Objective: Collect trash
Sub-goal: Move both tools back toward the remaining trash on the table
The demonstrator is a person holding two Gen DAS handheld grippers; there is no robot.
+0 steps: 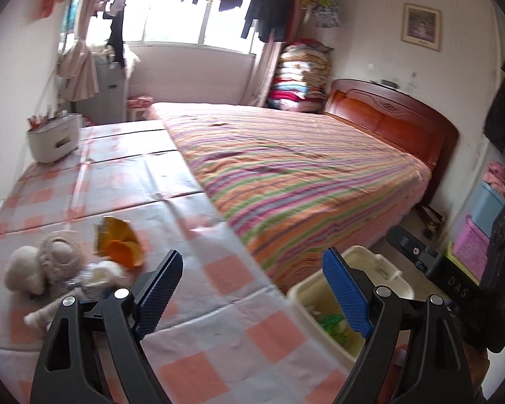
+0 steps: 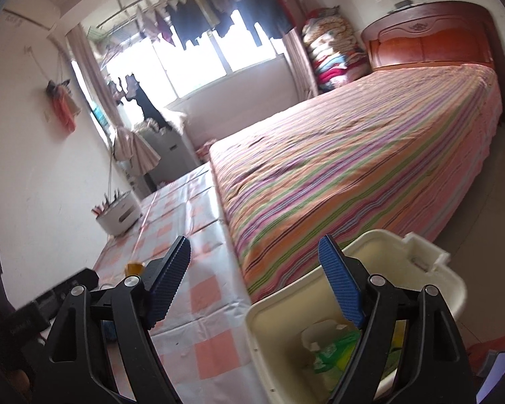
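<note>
Both grippers are standing wide open and holding nothing. The left gripper (image 1: 252, 289) is hanging over the edge of the table (image 1: 219, 303), and the right gripper (image 2: 256, 282) is hanging beside it, partly over the bin (image 2: 266, 336).

The trash is sitting in two places. Some is already lying inside the bin: white paper (image 2: 320, 333) and a green wrapper (image 2: 333, 353). More is waiting on the table, off to the left: orange peel (image 1: 121, 239), crumpled tissues (image 1: 43, 262) and a small plastic wrapper (image 1: 94, 276), all bunched close together.

Here is what could be going wrong soon:

- The pieces are touching each other. A pinch on one could be dragging another along, and that one could be falling off on the way to the bin.
- The tissues are soft and light. A weak pinch could be letting them slip out.
- The peel is curved and may be slippery. The pads could be squeezing it so it pops away.
- The tablecloth looks thin and shiny. Pads going too low could be grabbing the cloth and pulling everything with it.
- The bin is standing lower than the table, right at its edge. A drop made too early could be landing on the floor, and a bump could be tipping the bin.
- The two grippers are close together, so they could be knocking into each other.
</note>
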